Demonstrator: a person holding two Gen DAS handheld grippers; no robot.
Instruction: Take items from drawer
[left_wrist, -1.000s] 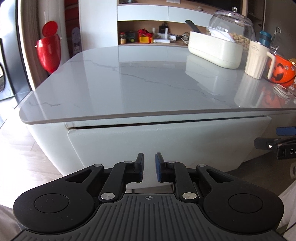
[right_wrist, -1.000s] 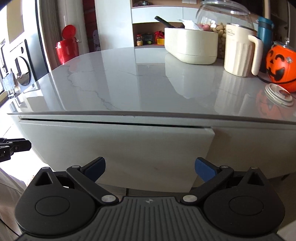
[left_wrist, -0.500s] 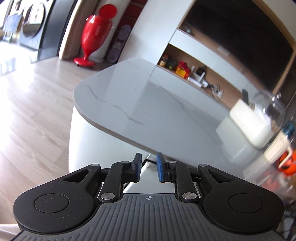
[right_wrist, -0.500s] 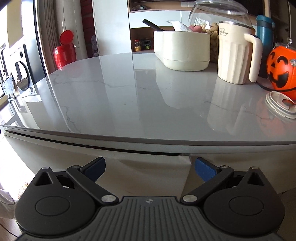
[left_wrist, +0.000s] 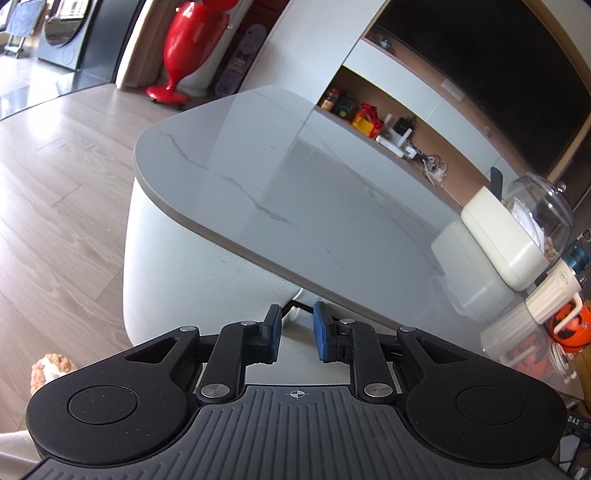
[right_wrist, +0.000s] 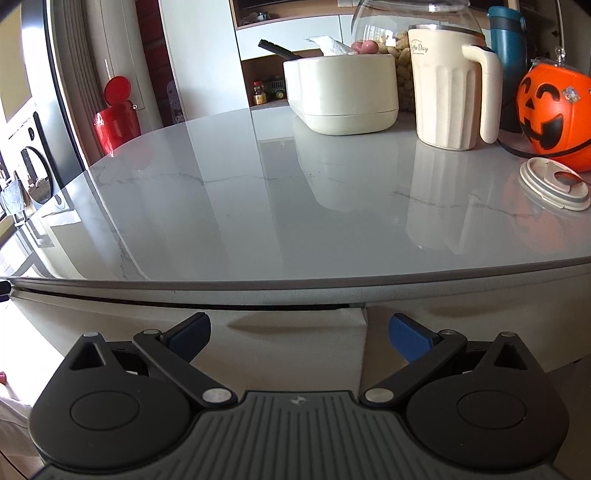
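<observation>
The drawer (right_wrist: 288, 343) is a white front panel just under the grey marble tabletop (right_wrist: 295, 221), shut, with a thin dark slit along its top. Its contents are hidden. My right gripper (right_wrist: 299, 328) is open, close against the panel near its right end, with nothing between the blue pads. In the left wrist view my left gripper (left_wrist: 297, 332) is tilted and sits at the panel (left_wrist: 299, 373) below the tabletop's edge (left_wrist: 258, 258). Its pads stand a narrow gap apart, holding nothing.
On the tabletop's right stand a cream box (right_wrist: 343, 96), a cream jug (right_wrist: 447, 88), an orange pumpkin bucket (right_wrist: 550, 114), a loose lid (right_wrist: 554, 184) and a glass dome (left_wrist: 539, 206). A red bin (left_wrist: 188, 48) stands on the wooden floor (left_wrist: 62, 206) beyond the table's left end.
My left gripper swung left and tilted, now looking along the table's left corner and floor. My right gripper moved closer to the drawer front and the tabletop edge.
</observation>
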